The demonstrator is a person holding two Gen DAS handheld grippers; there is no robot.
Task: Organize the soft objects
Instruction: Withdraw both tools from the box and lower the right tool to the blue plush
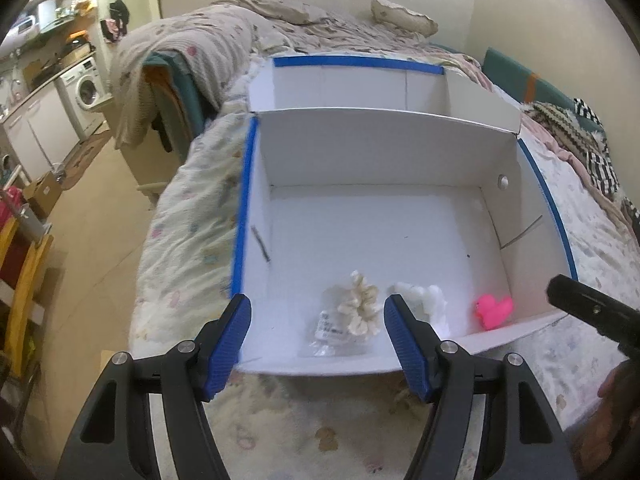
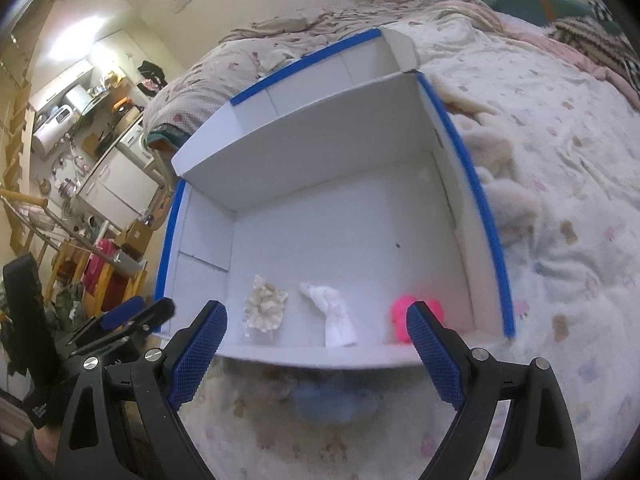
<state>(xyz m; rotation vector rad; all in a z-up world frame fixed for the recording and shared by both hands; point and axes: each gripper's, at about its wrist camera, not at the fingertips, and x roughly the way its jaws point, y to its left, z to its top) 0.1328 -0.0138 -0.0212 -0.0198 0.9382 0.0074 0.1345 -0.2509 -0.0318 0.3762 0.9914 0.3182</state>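
A white cardboard box with blue taped edges (image 1: 244, 208) (image 2: 476, 184) lies open on the bed. Along its near wall inside lie a cream scrunchie (image 1: 360, 306) (image 2: 266, 306) on a clear plastic bag (image 1: 330, 330), a white soft piece (image 1: 426, 298) (image 2: 334, 316) and a pink fluffy object (image 1: 494, 310) (image 2: 400, 312). My left gripper (image 1: 318, 344) is open and empty, just above the box's near edge in front of the scrunchie. My right gripper (image 2: 316, 350) is open and empty, above the near edge. A blurred blue soft thing (image 2: 332, 400) lies on the blanket below it.
The box sits on a cream patterned blanket (image 1: 184, 216) (image 2: 560, 200) with pillows (image 1: 404, 14) at the far end. Striped cloths (image 1: 596, 152) lie at the bed's right. Left of the bed are floor, a washing machine (image 1: 86, 90) and shelving (image 1: 20, 264).
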